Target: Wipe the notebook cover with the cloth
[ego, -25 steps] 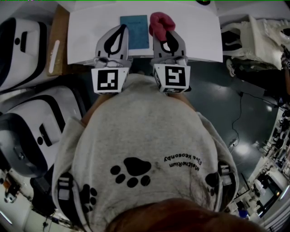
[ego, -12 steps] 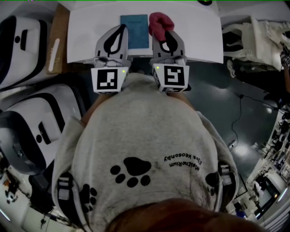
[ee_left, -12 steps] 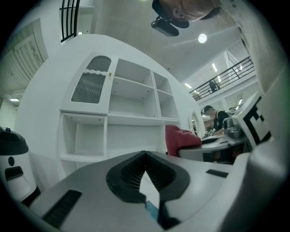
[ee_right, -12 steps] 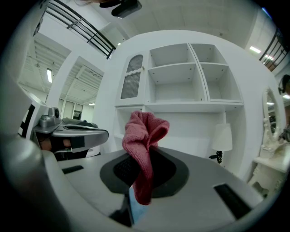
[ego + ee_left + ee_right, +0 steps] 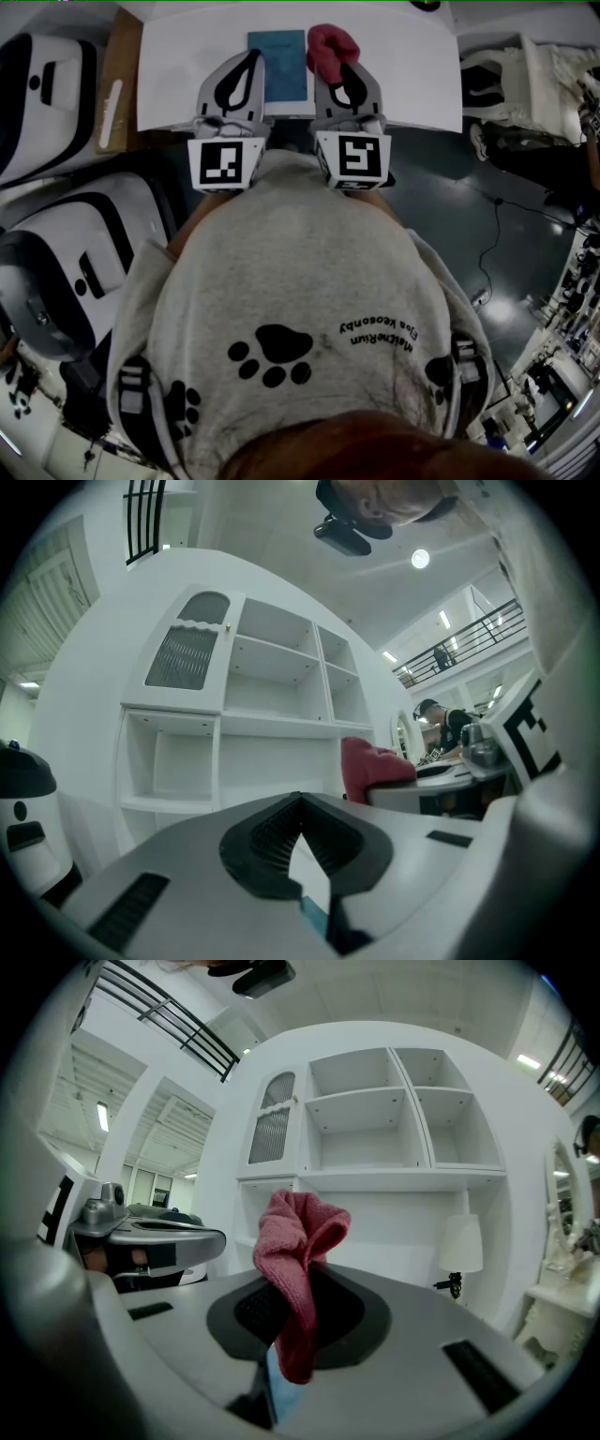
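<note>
Blue notebook (image 5: 278,64): flat on white table (image 5: 403,70), long axis near-to-far, between the two gripper tips.
Red cloth (image 5: 328,45): pinched in the right gripper (image 5: 344,73), bunched past its tips, just right of the notebook.
Left gripper (image 5: 250,61): jaws together, nothing held.
Both grippers: side by side, parallel, pointing far over the table's near edge.

torso: light-grey marl sweatshirt (image 5: 281,272) | print: black paw marks (image 5: 274,354) + small black lettering (image 5: 377,336), upside-down to cam | sides: dark webbing straps (image 5: 134,389), pale buckles, prob. a harness | left gripper (image 5: 249,58) / right gripper (image 5: 349,73): grey shells, black pads (image 5: 236,86), b/w square-marker cubes (image 5: 224,165)
</note>
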`<state>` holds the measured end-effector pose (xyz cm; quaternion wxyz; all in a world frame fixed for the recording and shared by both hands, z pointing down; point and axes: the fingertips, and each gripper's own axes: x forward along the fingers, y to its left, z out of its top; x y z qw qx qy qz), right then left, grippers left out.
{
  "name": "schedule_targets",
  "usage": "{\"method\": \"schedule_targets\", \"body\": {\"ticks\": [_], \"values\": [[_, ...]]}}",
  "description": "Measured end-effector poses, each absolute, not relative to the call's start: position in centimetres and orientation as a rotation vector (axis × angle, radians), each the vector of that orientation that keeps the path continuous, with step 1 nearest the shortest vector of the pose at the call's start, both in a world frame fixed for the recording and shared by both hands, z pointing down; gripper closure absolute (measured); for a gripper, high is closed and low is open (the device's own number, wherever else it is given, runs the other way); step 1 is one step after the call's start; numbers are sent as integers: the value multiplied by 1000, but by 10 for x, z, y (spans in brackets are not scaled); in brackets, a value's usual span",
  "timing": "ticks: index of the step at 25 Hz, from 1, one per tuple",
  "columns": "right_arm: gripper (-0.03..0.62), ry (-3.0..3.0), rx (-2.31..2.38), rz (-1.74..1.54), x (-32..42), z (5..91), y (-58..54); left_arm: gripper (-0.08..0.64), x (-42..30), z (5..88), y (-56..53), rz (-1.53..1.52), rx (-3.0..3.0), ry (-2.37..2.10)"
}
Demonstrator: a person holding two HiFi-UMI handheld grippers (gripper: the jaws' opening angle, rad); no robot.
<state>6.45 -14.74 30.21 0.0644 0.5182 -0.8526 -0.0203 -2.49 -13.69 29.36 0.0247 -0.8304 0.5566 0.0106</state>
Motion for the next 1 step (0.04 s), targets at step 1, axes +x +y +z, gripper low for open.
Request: {"method": "schedule_targets", "body": {"ticks": [1], "values": [[534,-2575,1564,-61,64,302,-148,548,-25,294,-138,34,-2568,1719]]}}
